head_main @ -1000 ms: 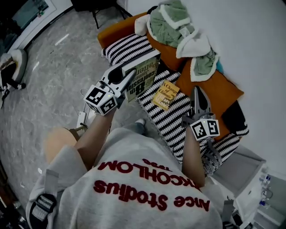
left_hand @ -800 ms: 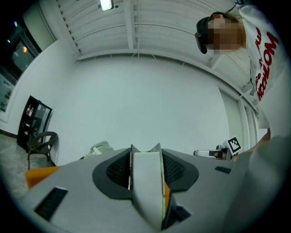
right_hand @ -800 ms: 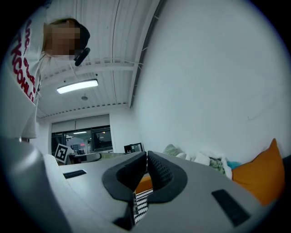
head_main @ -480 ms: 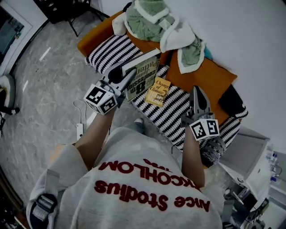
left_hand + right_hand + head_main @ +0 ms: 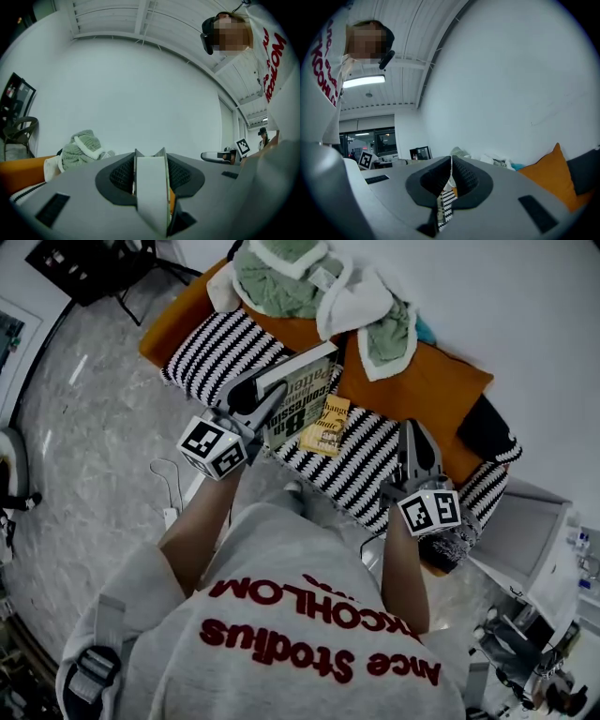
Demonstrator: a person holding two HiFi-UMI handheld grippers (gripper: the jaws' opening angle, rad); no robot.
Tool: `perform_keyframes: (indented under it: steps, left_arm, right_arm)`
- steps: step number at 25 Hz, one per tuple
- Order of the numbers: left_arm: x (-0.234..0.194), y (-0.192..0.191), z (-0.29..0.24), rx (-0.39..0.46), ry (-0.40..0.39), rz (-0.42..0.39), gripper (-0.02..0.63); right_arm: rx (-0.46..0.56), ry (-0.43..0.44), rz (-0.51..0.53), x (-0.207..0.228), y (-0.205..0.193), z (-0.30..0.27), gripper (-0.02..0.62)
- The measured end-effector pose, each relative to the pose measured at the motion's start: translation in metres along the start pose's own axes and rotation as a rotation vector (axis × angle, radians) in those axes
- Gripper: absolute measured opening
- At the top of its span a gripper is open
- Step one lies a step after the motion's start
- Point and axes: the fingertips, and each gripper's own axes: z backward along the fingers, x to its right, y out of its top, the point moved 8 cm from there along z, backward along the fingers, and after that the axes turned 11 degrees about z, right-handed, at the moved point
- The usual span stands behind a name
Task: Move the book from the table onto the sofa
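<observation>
- Compared with a second ago, the book (image 5: 302, 395) is hanging farther along the sofa (image 5: 427, 395).
- The left gripper (image 5: 258, 401) is clamping its edge, holding it above striped cushions (image 5: 211, 348).
- The right gripper (image 5: 413, 434) is hanging shut, empty.
- Beyond, a green blanket (image 5: 281, 277) is lying.

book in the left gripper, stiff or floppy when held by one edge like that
Likely stiff: the book juts from the left gripper, clamped at one edge, with no visible sag. It fills the wide-set jaws, so probably thick and fairly heavy, apt to pivot in the grip. On the soft striped blanket it should settle rather than slide.
</observation>
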Motion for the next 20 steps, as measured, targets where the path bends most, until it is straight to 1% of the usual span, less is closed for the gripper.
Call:
perform_keyframes:
  steps: [8, 12, 16, 20]
  left_arm:
    - [-0.022, -0.011, -0.018, -0.055, -0.032, 0.03, 0.176]
    - [-0.035, -0.022, -0.026, -0.083, -0.042, 0.047, 0.176]
    - [-0.047, -0.033, -0.03, -0.13, -0.058, 0.077, 0.176]
    - [-0.061, -0.039, -0.039, -0.154, -0.086, 0.085, 0.176]
  right_arm:
    - [-0.031, -0.051, -0.022, 0.003, -0.014, -0.007, 0.029]
    - [-0.057, -0.06, -0.036, 0.003, -0.028, -0.014, 0.028]
    - [-0.088, -0.071, -0.063, -0.004, -0.042, -0.021, 0.029]
    - [-0.091, -0.079, -0.069, -0.007, -0.049, -0.033, 0.028]
